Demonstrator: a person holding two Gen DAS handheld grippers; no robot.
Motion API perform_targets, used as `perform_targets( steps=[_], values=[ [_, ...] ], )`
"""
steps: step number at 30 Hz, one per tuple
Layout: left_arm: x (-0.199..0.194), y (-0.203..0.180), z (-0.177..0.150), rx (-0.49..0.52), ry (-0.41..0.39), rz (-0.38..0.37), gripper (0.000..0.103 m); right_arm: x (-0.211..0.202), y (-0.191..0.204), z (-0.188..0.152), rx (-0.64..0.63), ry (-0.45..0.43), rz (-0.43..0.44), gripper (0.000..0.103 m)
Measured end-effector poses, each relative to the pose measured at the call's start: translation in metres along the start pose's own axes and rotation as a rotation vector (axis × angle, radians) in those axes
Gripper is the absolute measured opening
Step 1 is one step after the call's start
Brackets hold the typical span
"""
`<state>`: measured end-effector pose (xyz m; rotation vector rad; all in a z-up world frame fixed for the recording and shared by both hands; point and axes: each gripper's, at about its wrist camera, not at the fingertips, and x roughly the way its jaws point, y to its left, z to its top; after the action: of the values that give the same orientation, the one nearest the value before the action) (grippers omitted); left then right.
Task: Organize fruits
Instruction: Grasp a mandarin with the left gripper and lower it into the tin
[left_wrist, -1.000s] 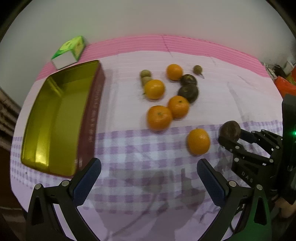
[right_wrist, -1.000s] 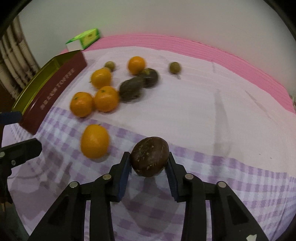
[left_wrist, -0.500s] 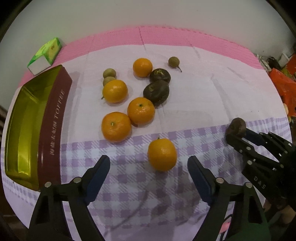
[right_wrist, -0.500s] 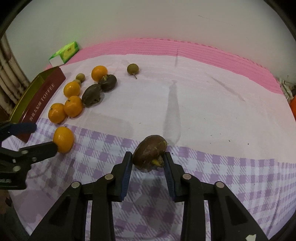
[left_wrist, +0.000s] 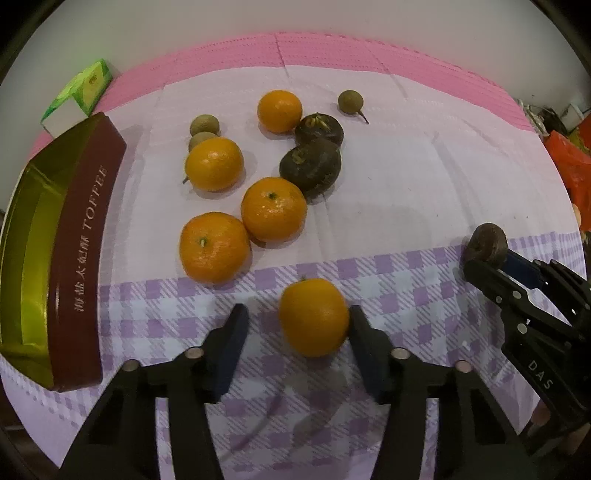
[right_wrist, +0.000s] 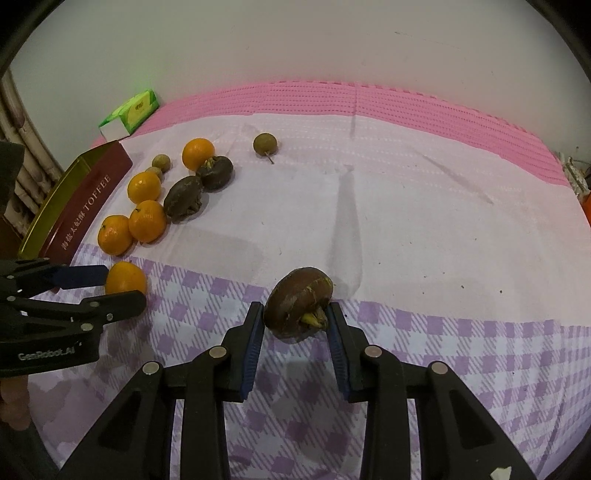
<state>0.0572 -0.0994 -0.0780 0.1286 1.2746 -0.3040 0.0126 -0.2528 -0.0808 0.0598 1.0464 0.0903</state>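
Now the round orange mandarin (left_wrist: 313, 316) on the purple-checked cloth (left_wrist: 406, 280) sits between the left gripper (left_wrist: 295, 325) whose jaws have just been closing, right pad touching and left pad apart, while the right gripper (right_wrist: 295, 325) clamps a wrinkled brown passion fruit (right_wrist: 299, 302), other mandarins (left_wrist: 273, 208) near the maroon toffee tin (left_wrist: 85, 236).

1. The left wrist view looks steeply down along its own fingers, close over the near checked edge of the tablecloth (left_wrist: 424, 177), facing the pink far edge.
2. The right wrist view looks down less steeply from further right, taking in more of the wall.
3. Both views share the orange cluster (left_wrist: 273, 208) (right_wrist: 147, 220), the toffee tin (left_wrist: 85, 243) (right_wrist: 86, 206) at the left edge and the green box (left_wrist: 83, 90) (right_wrist: 135, 110) at the far left corner.
4. Each view catches the other gripper at its side.
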Motion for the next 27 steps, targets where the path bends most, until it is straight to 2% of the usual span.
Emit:
perform_targets(
  steps=[2, 9, 15, 22, 27],
  values=[
    [0.0, 0.0, 0.0, -0.003, 0.003, -0.01, 0.037, 0.0, 0.0, 0.0, 0.001, 0.0, -0.001, 0.031],
    [-0.006, 0.011, -0.003, -0.014, -0.013, -0.018, 0.037, 0.0, 0.0, 0.0, -0.002, 0.0, -0.001, 0.031],
    [-0.037, 0.028, -0.008, -0.025, -0.061, -0.019, 0.037, -0.001, 0.0, 0.0, -0.005, -0.001, -0.005, 0.031],
    [-0.074, 0.075, 0.001, -0.055, -0.146, 0.063, 0.037, 0.0, 0.002, 0.001, -0.012, 0.001, -0.016, 0.031],
    [-0.079, 0.128, 0.002, -0.117, -0.151, 0.144, 0.037, 0.0, 0.004, 0.001, -0.016, 0.001, -0.029, 0.031]
  ],
)
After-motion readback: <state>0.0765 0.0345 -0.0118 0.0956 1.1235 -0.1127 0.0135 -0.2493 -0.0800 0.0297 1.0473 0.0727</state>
